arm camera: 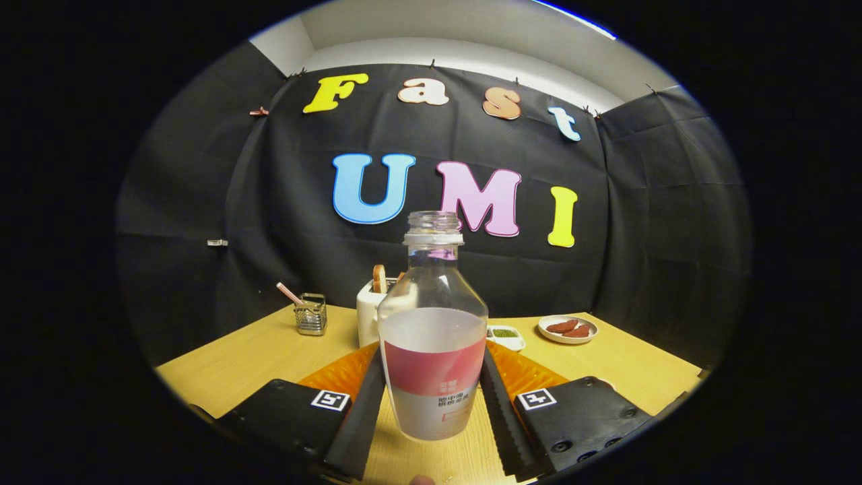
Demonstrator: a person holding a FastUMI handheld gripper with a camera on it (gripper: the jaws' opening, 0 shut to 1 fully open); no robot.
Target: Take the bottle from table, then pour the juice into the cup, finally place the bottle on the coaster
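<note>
A clear, uncapped bottle (433, 350) with a red and white label stands upright between my fingers, with pale liquid up to about the top of the label. My gripper (432, 387) is shut on it. The left finger (360, 417) and the right finger (502, 412) both press on the label's sides. The bottle's base sits low over the wooden table (236, 364); I cannot tell whether it touches the wood.
Right behind the bottle stands a white toaster (368, 310) with bread in it. A small metal basket (311, 314) with a straw is beyond the left finger. Beyond the right finger are a small green-filled dish (506, 335) and a white plate (567, 329) of reddish food.
</note>
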